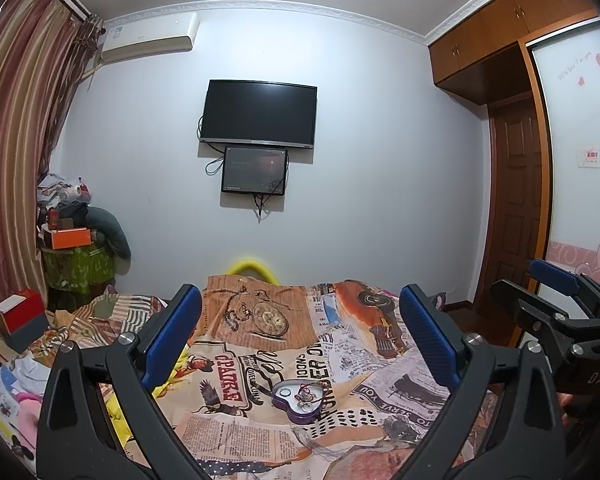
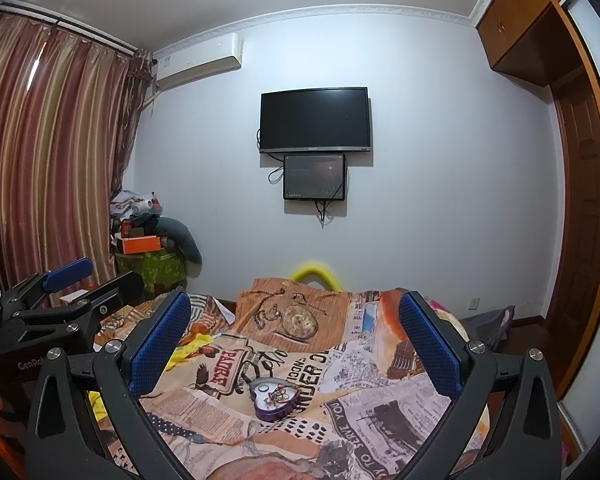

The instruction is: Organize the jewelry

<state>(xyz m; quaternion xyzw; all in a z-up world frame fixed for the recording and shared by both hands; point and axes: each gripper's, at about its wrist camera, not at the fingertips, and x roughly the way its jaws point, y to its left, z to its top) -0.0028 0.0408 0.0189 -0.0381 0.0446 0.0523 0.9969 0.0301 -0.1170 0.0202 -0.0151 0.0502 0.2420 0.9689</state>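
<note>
Left wrist view, read from left to right: striped curtains (image 1: 16, 128) hang at 9 o'clock, with a red-and-white box (image 1: 20, 316) below them at the bed's edge and a pile of clutter topped by an orange box (image 1: 70, 237) in the corner. The left gripper (image 1: 300, 332) stands wide, its blue pads well apart and holding nothing — between them, toward 6 o'clock, lies the heart-shaped tin (image 1: 298, 400), purple-walled and open, resting on the bed's printed bedspread (image 1: 260, 364). A small tangle of jewelry (image 1: 305, 395) sits inside the tin on its right half, and a pale round piece lies in its left lobe; what the pieces are is too small to tell. On the wall at 12 o'clock hangs a dark television (image 1: 259, 115) with a smaller screen (image 1: 254, 171) just below it. At 3 o'clock the right gripper (image 1: 540, 288) enters, raised above the bed and apart from the tin, and its fingers are spread. Right wrist view: the left gripper (image 2: 92, 276) shows at 9 o'clock, fingers parted; the right gripper (image 2: 296, 332) is wide and empty, and the same heart-shaped tin (image 2: 274, 402) lies on the bedspread (image 2: 380, 412) at 6 o'clock between its pads, touched by neither. A wooden wardrobe (image 2: 532, 12) fills 2 o'clock.
</note>
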